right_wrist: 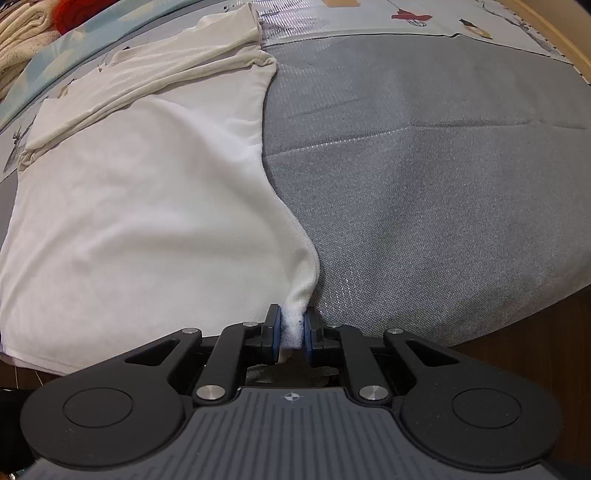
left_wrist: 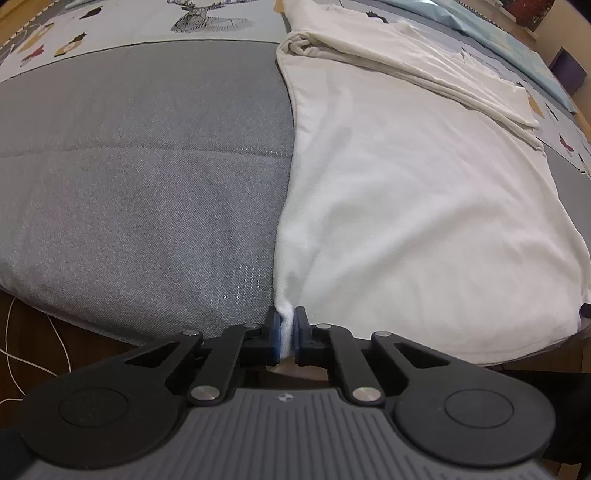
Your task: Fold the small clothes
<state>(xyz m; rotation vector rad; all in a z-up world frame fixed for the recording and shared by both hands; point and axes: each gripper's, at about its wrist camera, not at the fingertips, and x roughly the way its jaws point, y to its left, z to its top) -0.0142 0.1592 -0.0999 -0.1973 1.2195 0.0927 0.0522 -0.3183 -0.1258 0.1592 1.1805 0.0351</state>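
Your left hand-held gripper (left_wrist: pixel 287 334) sits closest to the lens, its blue pads clamped on a pinch of the white shirt (left_wrist: pixel 424 206) at the near left corner of the hem. Your right hand-held gripper (right_wrist: pixel 292 332) is likewise clenched on a bunch of the same white shirt (right_wrist: pixel 147 229) at the near right corner. You have the shirt lying flat on the bed, its body spread toward the far side, with the sleeves (left_wrist: pixel 413 70) folded across its upper part. It rests on a grey blanket (left_wrist: pixel 147 177), whose near edge is at the grippers. Beyond that lies a pale sheet (left_wrist: pixel 155 18) printed with small figures.
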